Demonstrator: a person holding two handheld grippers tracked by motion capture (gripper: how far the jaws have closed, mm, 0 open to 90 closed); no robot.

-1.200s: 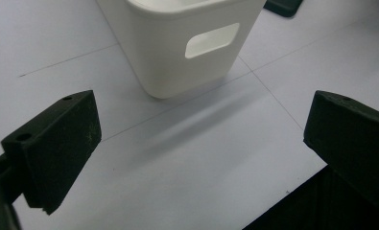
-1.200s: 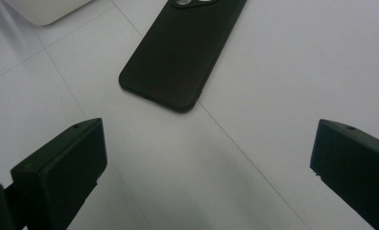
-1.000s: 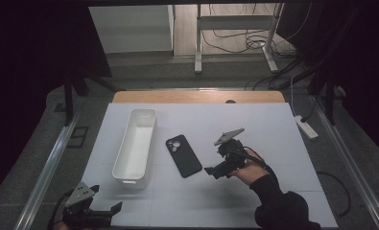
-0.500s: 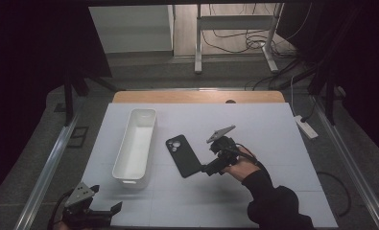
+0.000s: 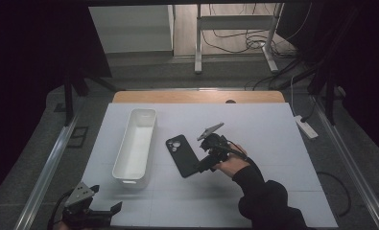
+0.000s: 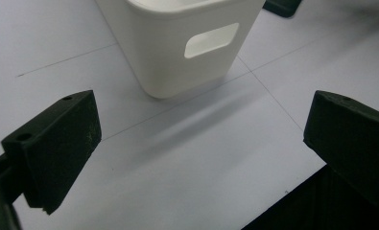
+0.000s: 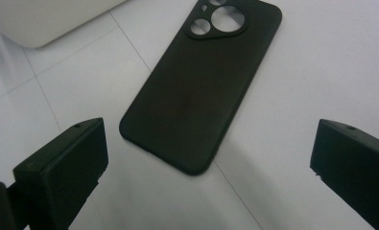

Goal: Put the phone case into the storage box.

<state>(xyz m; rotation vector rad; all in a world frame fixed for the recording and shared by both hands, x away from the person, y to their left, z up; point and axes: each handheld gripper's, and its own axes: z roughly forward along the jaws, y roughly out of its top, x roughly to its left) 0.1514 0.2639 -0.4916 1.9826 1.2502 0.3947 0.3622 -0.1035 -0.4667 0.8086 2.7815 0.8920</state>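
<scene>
Matte black phone case [image 7: 201, 91], rounded corners, camera cutouts, flat on white table [image 5: 273, 139] just right of glossy white plastic bin [image 5: 135, 143]. Right gripper [image 5: 202, 167] at case's near end, jaws spread wide, empty. Left gripper [image 5: 108, 211] near bin's front, open too.

The high view looks down from the table's [image 5: 273, 124] near edge; both gripper views sit close, sharing the white bin [image 6: 177, 48] and phone case [image 7: 196, 96].
</scene>
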